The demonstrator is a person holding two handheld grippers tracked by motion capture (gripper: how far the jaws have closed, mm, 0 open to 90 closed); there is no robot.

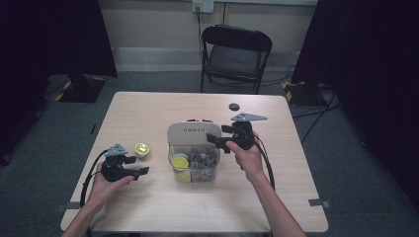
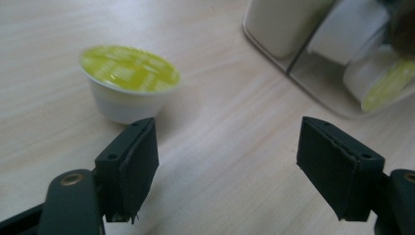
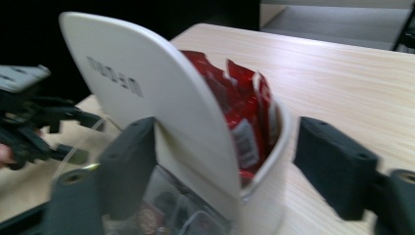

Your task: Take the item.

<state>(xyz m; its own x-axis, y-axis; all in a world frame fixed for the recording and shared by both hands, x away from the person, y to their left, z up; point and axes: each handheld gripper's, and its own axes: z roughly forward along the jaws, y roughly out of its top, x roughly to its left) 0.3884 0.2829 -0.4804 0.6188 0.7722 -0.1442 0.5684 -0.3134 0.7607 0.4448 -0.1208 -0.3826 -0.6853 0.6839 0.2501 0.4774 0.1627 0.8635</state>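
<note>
Left gripper (image 1: 129, 168) low over the tabletop (image 1: 148, 207), fingers (image 2: 131, 164) spread wide, nothing between them. Yellow-lidded capsule (image 2: 128, 83) stands upright on the bare wood just ahead of them, off toward one finger rather than centred in the gap. In the high view the same capsule (image 1: 142, 149) sits between the left gripper and the organiser (image 1: 193, 134), near but apart from both.

Right gripper (image 1: 225, 141) is up at the organiser's right side, fingers (image 3: 128, 164) parted and straddling its white curved panel (image 3: 147, 93), not clamped. Red sachets (image 3: 244, 107) are packed behind the panel; more capsules lie in the clear front bin (image 1: 195, 168).

Judged step: picking up the loose capsule for the bin. To do it well, shift the left gripper sideways until the cup is centred, go in low around the white wall below the lid rim, close gently since the cup looks thin, and keep it level.
</note>
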